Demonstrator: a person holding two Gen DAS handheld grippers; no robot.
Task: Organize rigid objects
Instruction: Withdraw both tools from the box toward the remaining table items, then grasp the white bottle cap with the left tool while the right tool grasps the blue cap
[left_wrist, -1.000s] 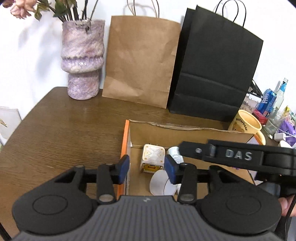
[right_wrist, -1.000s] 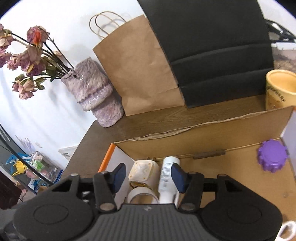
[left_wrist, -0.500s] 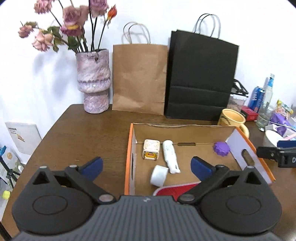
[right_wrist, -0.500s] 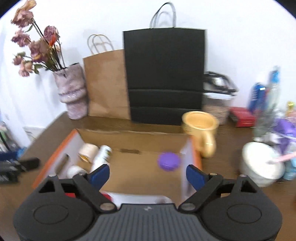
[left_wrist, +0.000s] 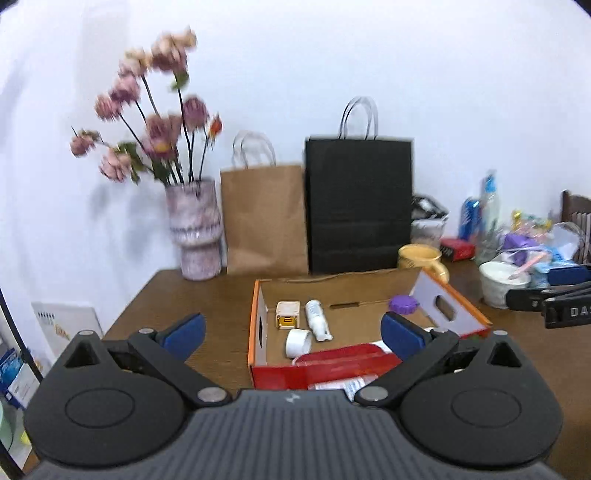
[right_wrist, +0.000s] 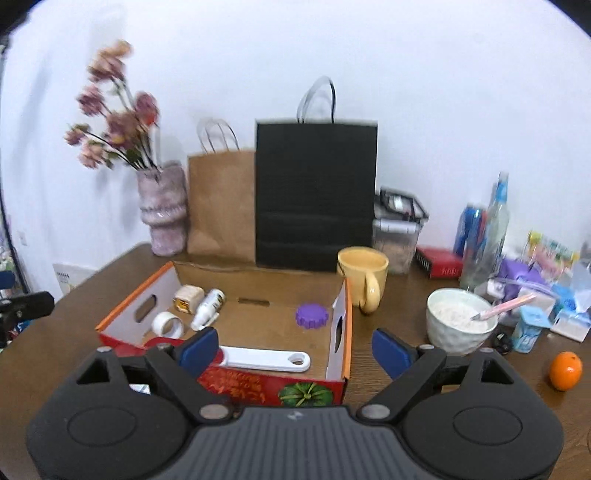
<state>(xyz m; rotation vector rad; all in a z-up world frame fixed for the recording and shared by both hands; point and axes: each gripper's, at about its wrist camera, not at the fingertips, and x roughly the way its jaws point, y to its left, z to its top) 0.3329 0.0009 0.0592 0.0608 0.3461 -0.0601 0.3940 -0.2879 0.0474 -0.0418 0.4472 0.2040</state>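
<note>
Left wrist view: left gripper spread wide, empty, just short of the cardboard box; inside lie one charger cube, one white bottle pointing away, one tape roll. Right wrist view: right gripper likewise agape, empty; one purple cap, one white opener lying crosswise, nearest it.

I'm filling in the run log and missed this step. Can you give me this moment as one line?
left tool: open, empty | right tool: open, empty | box: charger, bottle, tape roll, purple cap
</note>
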